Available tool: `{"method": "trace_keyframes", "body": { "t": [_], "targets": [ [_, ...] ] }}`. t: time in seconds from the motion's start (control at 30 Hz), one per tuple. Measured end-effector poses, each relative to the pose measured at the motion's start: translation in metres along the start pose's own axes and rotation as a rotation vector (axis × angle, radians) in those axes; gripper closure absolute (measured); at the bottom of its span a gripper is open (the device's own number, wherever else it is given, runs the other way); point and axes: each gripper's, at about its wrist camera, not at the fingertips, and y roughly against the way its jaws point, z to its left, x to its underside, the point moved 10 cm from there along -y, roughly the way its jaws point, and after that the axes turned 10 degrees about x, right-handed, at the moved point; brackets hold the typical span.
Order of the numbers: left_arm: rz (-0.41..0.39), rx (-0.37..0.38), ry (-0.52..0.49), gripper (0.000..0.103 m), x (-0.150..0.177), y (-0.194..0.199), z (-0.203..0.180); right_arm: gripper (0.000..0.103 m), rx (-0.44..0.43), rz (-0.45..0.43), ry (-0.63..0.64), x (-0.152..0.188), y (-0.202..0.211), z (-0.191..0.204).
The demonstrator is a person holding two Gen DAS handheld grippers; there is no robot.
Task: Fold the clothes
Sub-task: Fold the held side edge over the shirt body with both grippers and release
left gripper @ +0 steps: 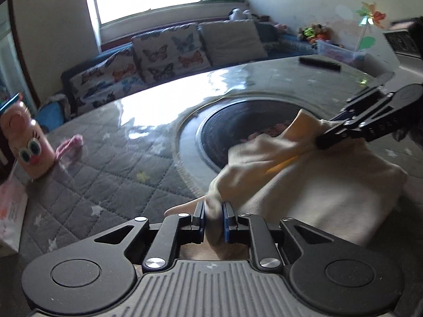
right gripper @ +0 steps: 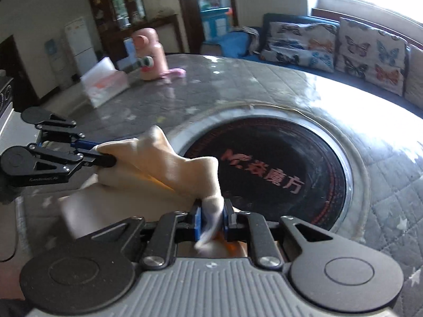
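A cream garment (left gripper: 296, 177) hangs stretched between my two grippers above the table. My left gripper (left gripper: 213, 216) is shut on one bunched corner of it. My right gripper (left gripper: 321, 138) is shut on another corner, up and to the right. In the right wrist view the right gripper (right gripper: 212, 215) pinches the cream cloth (right gripper: 169, 166), and the left gripper (right gripper: 101, 155) holds the far end at the left. A lower part of the garment (right gripper: 87, 208) lies folded beneath on the table.
The round table has a grey quilted cover (left gripper: 105, 174) and a black hotplate (right gripper: 285, 169) in its middle. A pink pig bottle (left gripper: 25, 145), a pink cloth (left gripper: 70, 148) and a tissue box (right gripper: 105, 87) stand at the far side. A black remote (left gripper: 320, 63) lies near the edge. A sofa with butterfly cushions (left gripper: 169, 50) is behind.
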Motion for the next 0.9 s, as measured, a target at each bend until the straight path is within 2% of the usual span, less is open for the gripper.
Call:
{"method": "trace_keyframes", "body": {
  "t": [0.07, 0.17, 0.47, 0.57, 0.67, 0.8, 0.9],
  "targets": [
    [0.007, -0.01, 0.022, 0.085, 0.002, -0.004, 0.006, 0.08, 0.007, -0.007, -0.047, 0.002, -0.004, -0.009],
    [0.0, -0.027, 0.027, 0.081, 0.003, -0.001, 0.01, 0.071, 0.025, -0.022, -0.087, 0.006, 0.002, -0.02],
    [-0.022, -0.109, 0.097, 0.074, 0.0, 0.011, 0.028, 0.068, 0.142, -0.077, -0.173, 0.017, 0.029, -0.059],
    [-0.061, -0.143, 0.099, 0.075, -0.008, 0.023, 0.027, 0.068, 0.126, -0.09, -0.247, 0.017, 0.031, -0.065],
    [-0.098, -0.14, 0.087, 0.075, -0.018, 0.032, 0.016, 0.069, 0.138, -0.119, -0.208, 0.01, 0.03, -0.056],
    [-0.118, -0.097, 0.066, 0.078, -0.03, 0.03, -0.002, 0.07, 0.133, -0.158, -0.164, -0.002, 0.024, -0.041],
    [-0.113, -0.058, 0.043, 0.081, -0.037, 0.02, -0.015, 0.07, 0.137, -0.127, -0.142, -0.002, 0.01, -0.034]
  ]
}}
